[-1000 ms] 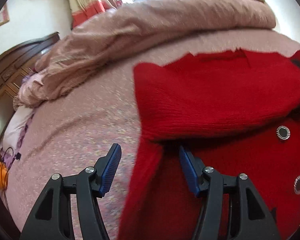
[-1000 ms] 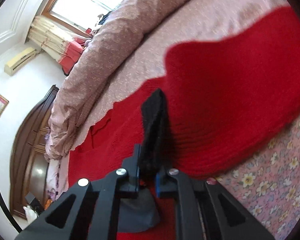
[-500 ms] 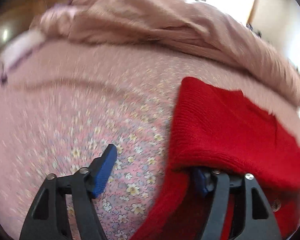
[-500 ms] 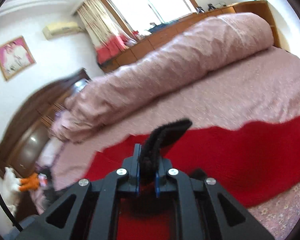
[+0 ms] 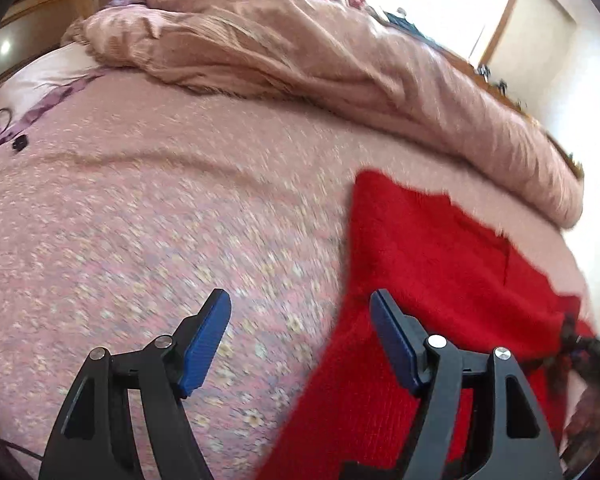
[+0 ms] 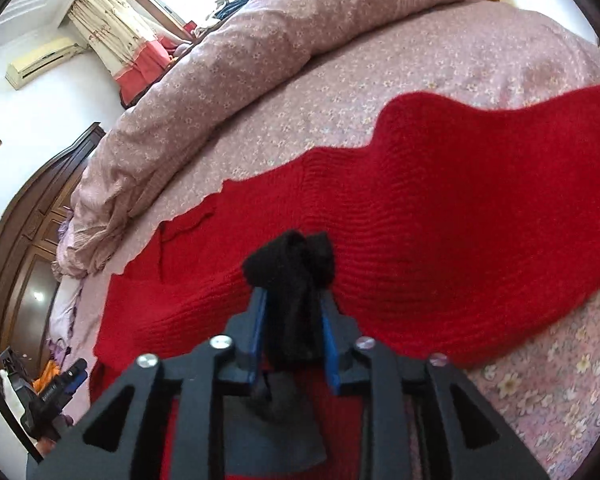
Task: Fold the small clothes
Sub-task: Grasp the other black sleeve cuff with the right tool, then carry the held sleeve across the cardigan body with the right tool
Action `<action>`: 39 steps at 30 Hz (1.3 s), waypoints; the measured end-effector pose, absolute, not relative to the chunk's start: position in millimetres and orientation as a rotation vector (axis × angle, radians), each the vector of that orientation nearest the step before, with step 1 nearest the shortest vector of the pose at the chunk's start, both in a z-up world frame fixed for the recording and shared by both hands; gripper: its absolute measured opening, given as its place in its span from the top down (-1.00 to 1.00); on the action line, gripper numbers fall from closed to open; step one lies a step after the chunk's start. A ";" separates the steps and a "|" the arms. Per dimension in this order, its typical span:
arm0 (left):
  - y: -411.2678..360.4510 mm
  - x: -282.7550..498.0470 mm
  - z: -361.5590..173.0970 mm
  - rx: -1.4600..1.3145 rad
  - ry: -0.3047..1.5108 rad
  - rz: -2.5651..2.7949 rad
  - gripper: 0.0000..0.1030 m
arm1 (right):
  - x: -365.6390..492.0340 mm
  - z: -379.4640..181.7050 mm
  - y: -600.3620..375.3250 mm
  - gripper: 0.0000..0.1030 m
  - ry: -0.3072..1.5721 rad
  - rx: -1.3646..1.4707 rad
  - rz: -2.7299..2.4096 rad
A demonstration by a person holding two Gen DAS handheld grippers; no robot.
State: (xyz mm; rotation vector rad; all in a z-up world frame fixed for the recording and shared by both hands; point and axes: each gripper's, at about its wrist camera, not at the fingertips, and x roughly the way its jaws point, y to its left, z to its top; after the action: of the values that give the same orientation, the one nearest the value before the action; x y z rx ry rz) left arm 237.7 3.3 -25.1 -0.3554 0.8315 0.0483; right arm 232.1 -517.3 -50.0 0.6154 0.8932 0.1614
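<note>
A red knit garment (image 5: 432, 264) lies spread on the pink floral bed sheet (image 5: 140, 220); it also shows in the right wrist view (image 6: 440, 200), with one part folded over. My left gripper (image 5: 300, 332) is open and empty, low over the garment's left edge, its right finger over the red knit. My right gripper (image 6: 292, 320) holds a black fuzzy part of the garment (image 6: 296, 272) between its blue pads, over the red knit. The left gripper also shows at the far left of the right wrist view (image 6: 60, 384).
A rolled pink quilt (image 5: 300, 52) lies along the far side of the bed, also seen in the right wrist view (image 6: 240, 52). A dark wooden headboard (image 6: 28, 208) stands at the left. A window and curtain (image 6: 120, 32) are behind.
My left gripper has pulled out from under the garment's folded edge and swung left, still open. My right gripper's jaws have parted a little around the black part, which has slumped.
</note>
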 end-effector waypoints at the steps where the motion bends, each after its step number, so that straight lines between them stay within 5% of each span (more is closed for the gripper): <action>1: 6.5 241.2 -19.6 -0.370 0.824 0.054 -0.32 | 230.2 -50.8 -518.4 0.35 0.891 0.625 0.168; 13: -62.6 374.6 -58.4 -0.152 0.985 0.048 -0.31 | 236.9 -53.0 -508.3 0.25 0.848 0.611 0.175; 15: -66.5 378.1 -60.6 -0.113 0.950 0.041 -0.07 | 240.0 -53.2 -505.2 0.25 0.846 0.594 0.177; 16: -67.1 377.4 -58.0 -0.090 0.933 0.031 0.30 | 240.8 -51.9 -502.9 0.23 0.841 0.582 0.178; 17: -67.7 376.9 -56.2 -0.068 0.930 0.032 0.66 | 240.6 -50.0 -500.2 0.35 0.833 0.569 0.184; 18: -66.4 375.5 -52.0 -0.028 0.921 0.057 0.85 | 239.5 -46.7 -496.4 0.69 0.819 0.550 0.194; 19: -62.8 374.4 -48.3 0.025 0.898 0.117 1.00 | 238.0 -41.8 -491.3 0.80 0.804 0.531 0.206; 28: -1.8 360.1 -50.4 -0.146 0.939 0.061 1.00 | 226.5 -0.9 -446.2 0.81 0.695 0.369 0.238; 32: -18.5 336.2 -38.1 -0.121 0.908 -0.005 0.57 | 234.1 4.5 -446.1 0.81 0.743 0.464 0.245; 36: -27.6 325.5 -17.6 -0.177 0.894 -0.110 0.52 | 239.4 46.7 -419.0 0.82 0.695 0.484 0.307; 39: -50.7 298.2 -5.2 -0.132 0.875 -0.213 0.16 | 238.2 67.5 -398.6 0.82 0.669 0.488 0.325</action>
State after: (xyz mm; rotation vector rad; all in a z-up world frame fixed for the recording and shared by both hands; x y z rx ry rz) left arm 298.2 -50.7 -5.2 -0.1325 0.8751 -0.2125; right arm 238.2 -398.6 67.5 0.4882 0.6687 0.3249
